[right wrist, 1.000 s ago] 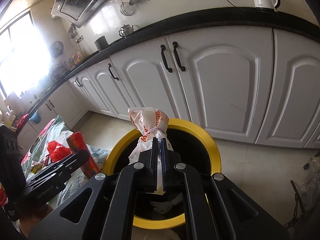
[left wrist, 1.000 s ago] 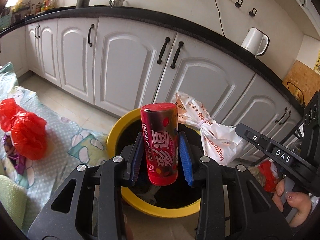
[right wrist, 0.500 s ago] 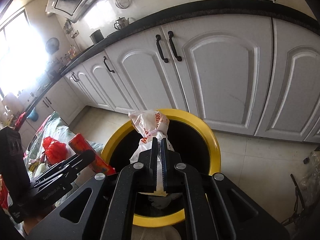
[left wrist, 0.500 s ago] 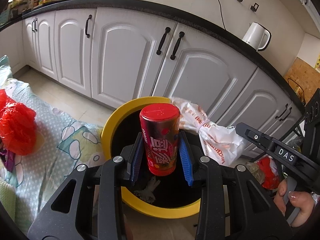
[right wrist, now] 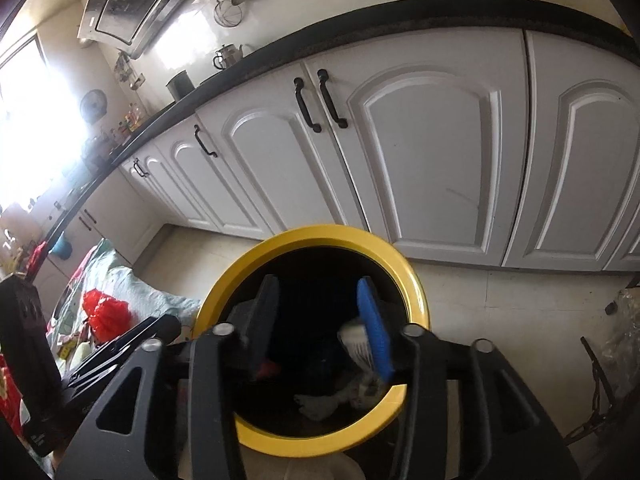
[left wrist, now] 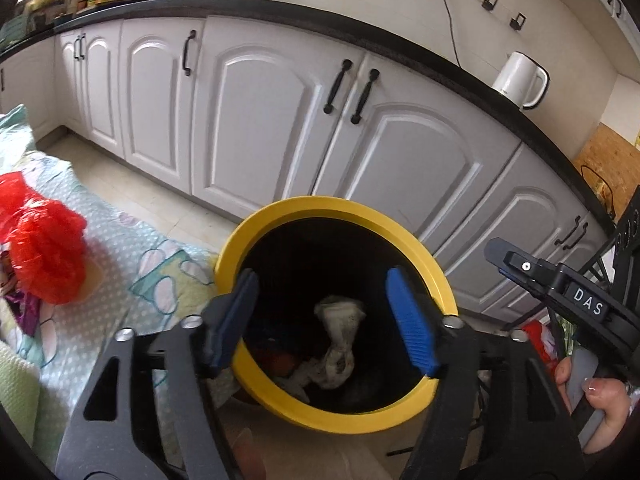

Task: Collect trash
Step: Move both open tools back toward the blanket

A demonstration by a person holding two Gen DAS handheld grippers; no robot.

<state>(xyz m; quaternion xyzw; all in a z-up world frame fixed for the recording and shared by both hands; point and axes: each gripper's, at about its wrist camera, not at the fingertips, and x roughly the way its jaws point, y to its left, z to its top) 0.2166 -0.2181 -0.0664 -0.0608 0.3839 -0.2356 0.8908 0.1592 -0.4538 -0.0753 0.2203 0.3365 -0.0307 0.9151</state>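
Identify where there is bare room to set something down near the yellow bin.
Free: pale floor between the yellow bin and the white cabinets. Crowded: the bin's inside, and the patterned cloth by the red bag.

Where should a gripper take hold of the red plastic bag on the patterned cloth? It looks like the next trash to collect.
Grip the red plastic bag at its crumpled top, coming from above. It sits as a loose, puffy heap on the patterned cloth, so raised folds probably pinch more easily than its rounded sides.

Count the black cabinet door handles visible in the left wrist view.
7: one pair far left, one single, one central pair, one pair at right. Others may be hidden.
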